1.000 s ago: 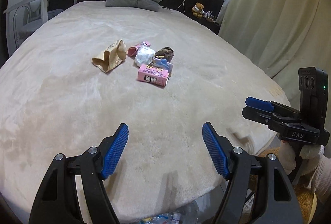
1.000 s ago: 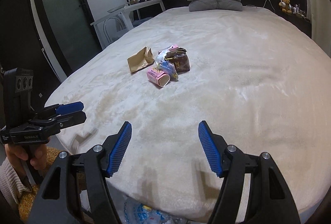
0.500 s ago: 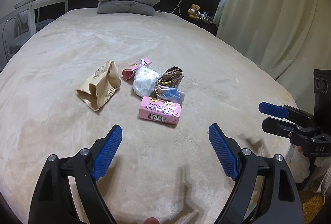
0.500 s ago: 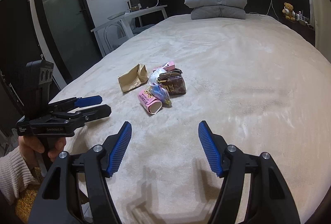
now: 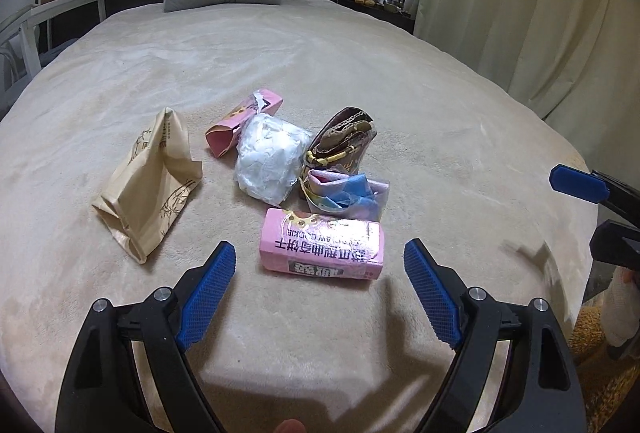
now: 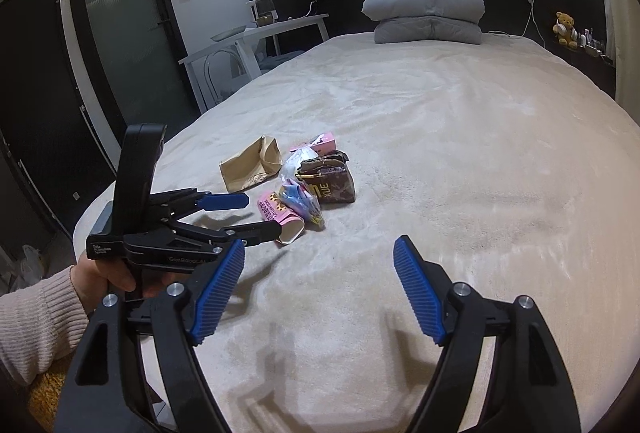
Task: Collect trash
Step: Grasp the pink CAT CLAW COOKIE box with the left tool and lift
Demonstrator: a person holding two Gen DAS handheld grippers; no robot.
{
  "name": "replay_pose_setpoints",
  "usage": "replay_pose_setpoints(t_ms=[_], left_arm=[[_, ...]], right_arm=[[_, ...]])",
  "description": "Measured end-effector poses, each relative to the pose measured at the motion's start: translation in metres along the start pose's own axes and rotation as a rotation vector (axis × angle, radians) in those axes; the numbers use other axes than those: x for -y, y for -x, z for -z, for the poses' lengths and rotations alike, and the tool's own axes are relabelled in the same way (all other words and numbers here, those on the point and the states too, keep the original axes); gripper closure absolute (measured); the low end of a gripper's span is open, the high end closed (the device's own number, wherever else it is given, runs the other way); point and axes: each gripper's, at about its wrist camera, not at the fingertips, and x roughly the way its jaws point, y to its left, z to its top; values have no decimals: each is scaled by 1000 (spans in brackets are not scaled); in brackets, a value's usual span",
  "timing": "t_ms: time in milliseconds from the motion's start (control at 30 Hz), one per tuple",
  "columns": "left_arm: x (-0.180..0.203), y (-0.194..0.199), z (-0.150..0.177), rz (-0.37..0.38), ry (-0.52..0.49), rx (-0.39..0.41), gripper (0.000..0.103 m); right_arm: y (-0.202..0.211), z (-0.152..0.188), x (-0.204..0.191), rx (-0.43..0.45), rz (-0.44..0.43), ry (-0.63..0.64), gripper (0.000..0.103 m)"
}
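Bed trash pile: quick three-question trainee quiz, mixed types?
1. True or false: the left gripper is shut on the pink box.
2. Which lies farthest left in the left wrist view? A brown paper bag B white plastic wrap C brown pouch
3. Fill in: the trash lies on a beige ___.

Key: 1 false; 2 A; 3 bed.

Both wrist views angled down over bed (image 5: 360, 73); left close on trash pile (image 5: 280, 169), right farther back; pile shared (image 6: 296, 185).
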Motion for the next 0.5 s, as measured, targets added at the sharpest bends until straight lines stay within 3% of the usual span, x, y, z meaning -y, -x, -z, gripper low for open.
replay_pose_setpoints(t_ms=[300,333,367,500], left_arm=[[2,-18,-4,-8,-28,-33,20],[1,-19,-4,-6,-24,-35,24],[1,-20,-4,-1,-23,-42,36],[4,-18,-3,-1,-38,-41,40]], right_arm=[[-6,-4,2,-4,-10,-3,26],[-7,-4,1,-4,-10,-1,26],[-7,-4,0,-7,-9,1,26],[-9,-4,-1,-10,-2,2,26]])
